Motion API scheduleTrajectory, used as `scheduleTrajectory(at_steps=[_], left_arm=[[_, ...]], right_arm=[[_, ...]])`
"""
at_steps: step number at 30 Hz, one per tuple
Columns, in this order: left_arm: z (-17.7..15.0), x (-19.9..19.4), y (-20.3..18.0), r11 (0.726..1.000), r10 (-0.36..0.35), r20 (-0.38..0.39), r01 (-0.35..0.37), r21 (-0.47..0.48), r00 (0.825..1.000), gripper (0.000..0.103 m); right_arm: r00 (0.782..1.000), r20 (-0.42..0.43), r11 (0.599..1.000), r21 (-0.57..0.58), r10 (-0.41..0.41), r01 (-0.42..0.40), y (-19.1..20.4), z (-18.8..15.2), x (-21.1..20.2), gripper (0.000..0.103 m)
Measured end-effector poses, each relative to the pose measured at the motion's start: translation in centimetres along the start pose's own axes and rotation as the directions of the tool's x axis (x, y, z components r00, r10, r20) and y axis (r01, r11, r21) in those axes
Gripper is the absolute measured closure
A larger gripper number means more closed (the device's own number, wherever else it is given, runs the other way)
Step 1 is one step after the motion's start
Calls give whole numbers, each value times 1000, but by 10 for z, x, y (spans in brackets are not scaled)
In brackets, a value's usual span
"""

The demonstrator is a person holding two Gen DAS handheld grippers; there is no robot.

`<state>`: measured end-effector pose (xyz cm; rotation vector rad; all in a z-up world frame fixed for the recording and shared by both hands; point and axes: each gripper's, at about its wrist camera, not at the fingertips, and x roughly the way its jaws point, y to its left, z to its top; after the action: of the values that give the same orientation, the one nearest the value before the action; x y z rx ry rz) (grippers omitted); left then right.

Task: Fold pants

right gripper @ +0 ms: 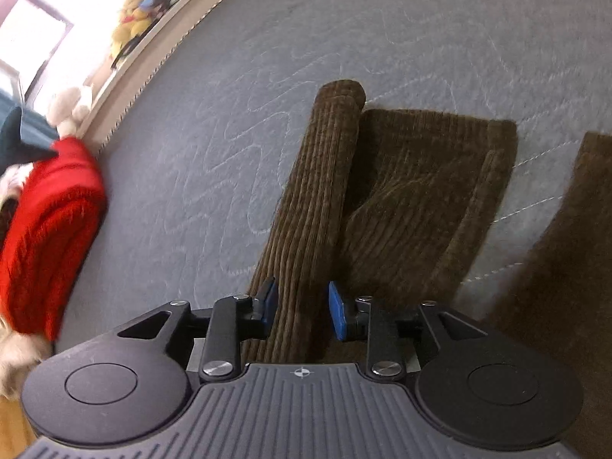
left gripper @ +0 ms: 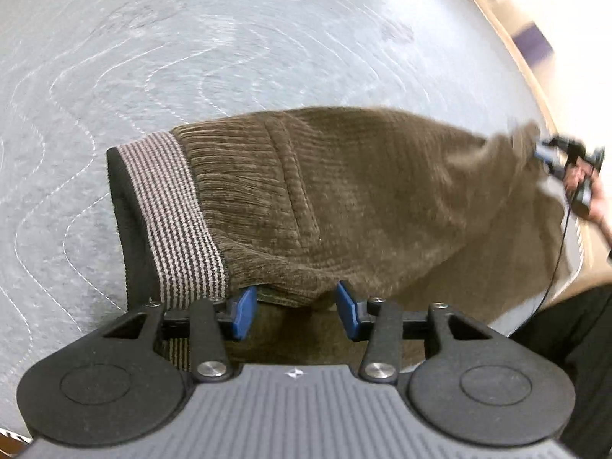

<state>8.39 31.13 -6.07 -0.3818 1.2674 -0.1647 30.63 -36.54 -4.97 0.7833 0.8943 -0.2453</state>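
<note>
Grey mat under down-tilted grippers

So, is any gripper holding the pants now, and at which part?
Neither holds them. The left gripper is open at the pants' edge near the waistband. The right gripper is open around a leg; its fingers do not press it.

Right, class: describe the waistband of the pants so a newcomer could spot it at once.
Start at the grey quilted mat, then find the brown corduroy pants lying on it. At their left end sits the waistband: the only part with fine black-and-pale stripes, not ribbed brown.
</note>
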Motion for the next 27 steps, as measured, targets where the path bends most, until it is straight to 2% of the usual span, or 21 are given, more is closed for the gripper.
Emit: scheduleTrajectory(at_steps=[3,7,10,14,17,18,19,21,23,27], left_arm=[[-1,-5,1,998,-17,-4,17,-54,1000,52],[-5,1,5,996,-13,-31,10,-86,999,48],[3,0,6,991,-38,-31,34,-129,999,39],[7,7,16,972,-47,-25,40,-232,999,38],[6,11,18,963,3,-46,-15,-271,999,52],[6,12,16,964,30,-52,-43,-262,998,61],[6,11,14,966,57,-52,-68,-250,997,78],[4,8,8,972,120,-42,-126,-200,992,94],[2,1,3,976,132,-11,-132,-173,991,98],[-8,-30,-5,983,143,104,-129,-132,984,100]], right_arm=[[1000,3,999,31,22,-22,-4,3,11,71],[1000,-8,1000,16,-10,11,-2,0,21,71],[1000,4,1000,2,-16,16,3,-1,19,83],[998,52,999,-39,-18,20,11,-2,3,92],[995,97,999,-46,-15,20,14,-3,-22,93],[994,108,999,-47,-14,19,14,-4,-31,94],[993,115,998,-56,-12,19,13,-4,-40,94],[992,129,996,-84,-14,25,12,-5,-61,95],[991,134,993,-113,-20,36,8,-5,-83,95],[989,141,983,-174,-36,60,-4,-19,-131,96]])
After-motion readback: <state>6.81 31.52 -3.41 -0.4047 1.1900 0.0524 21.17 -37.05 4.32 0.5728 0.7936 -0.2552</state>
